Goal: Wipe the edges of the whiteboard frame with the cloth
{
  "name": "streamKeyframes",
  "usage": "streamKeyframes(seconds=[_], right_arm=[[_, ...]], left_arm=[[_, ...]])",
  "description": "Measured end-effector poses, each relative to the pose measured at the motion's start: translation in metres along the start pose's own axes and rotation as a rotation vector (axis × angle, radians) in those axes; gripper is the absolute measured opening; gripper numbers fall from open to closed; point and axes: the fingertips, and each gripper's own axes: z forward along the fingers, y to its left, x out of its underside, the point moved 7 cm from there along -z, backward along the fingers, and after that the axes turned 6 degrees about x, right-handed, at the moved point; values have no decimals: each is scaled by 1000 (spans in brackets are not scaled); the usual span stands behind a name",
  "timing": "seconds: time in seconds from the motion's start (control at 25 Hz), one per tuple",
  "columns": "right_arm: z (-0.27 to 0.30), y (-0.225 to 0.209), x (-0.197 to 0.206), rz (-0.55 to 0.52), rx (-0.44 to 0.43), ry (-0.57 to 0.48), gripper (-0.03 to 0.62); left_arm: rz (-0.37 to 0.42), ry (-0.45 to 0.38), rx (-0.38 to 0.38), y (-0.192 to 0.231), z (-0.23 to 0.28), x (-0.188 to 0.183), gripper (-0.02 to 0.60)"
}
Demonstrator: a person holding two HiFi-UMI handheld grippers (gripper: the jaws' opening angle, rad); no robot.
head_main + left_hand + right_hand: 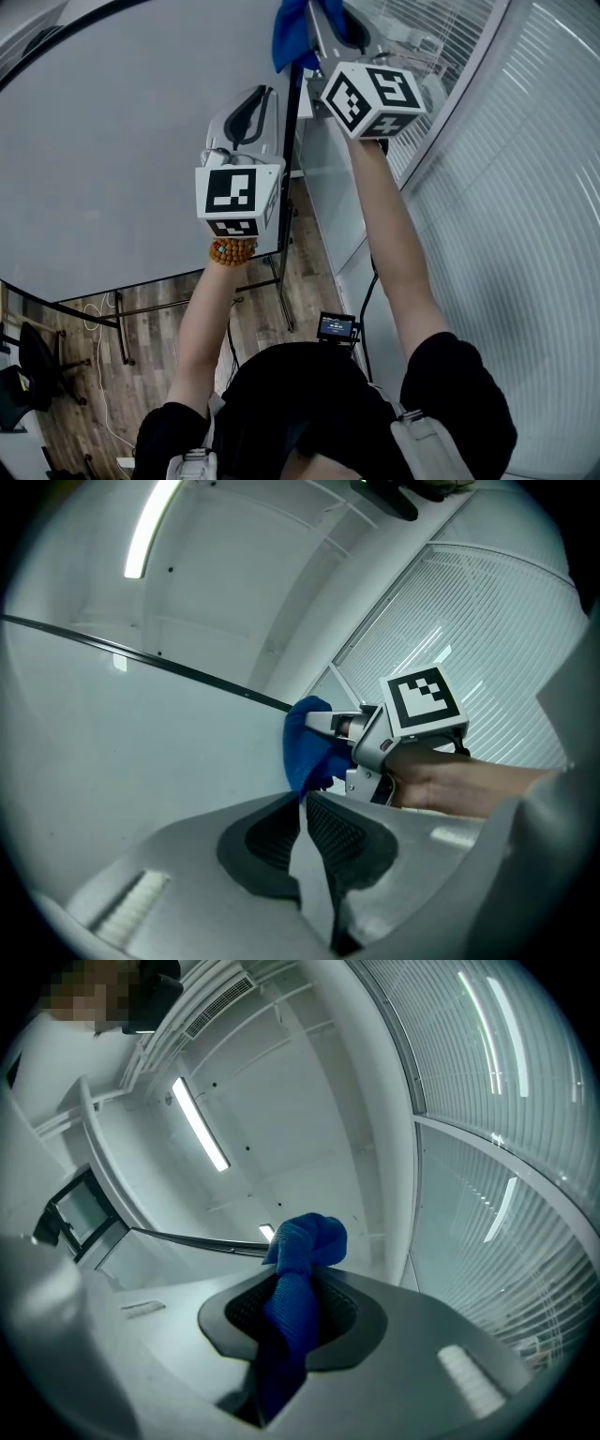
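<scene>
Cloth of blue woven fabric [305, 1239] is pinched in the right claw [295, 1281], its bunched end just past the tips, touching the thin black whiteboard frame [292, 122]. The left claw [303, 804] is pressed together, empty, beside that frame.

Wood floor [94, 375], slatted blinds [525, 187], ceiling striplight [200, 1125]

Arms up; left hand-held gripper [302, 803] closed, right hand-held gripper [292, 1283] tight on cloth [306, 1239].

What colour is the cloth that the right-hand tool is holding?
Bright blue. The cloth shows best in the right gripper view, pinched between the jaws.
</scene>
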Motion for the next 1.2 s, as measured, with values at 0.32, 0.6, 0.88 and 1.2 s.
streamKeyframes(seconds=[0.32,0.6,0.88,1.2], right_arm=[[-8,4,9,-12,10,6,86],[-9,6,8,-19,7,8,87],[-17,5,18,13,-2,17,87],[-23,14,26,6,-7,30,87]], left_arm=[[-10,5,10,-3,2,8,17],[-21,10,7,-2,5,2,17],[-22,22,-1,-4,3,8,17],[-22,31,-8,1,-5,8,17]])
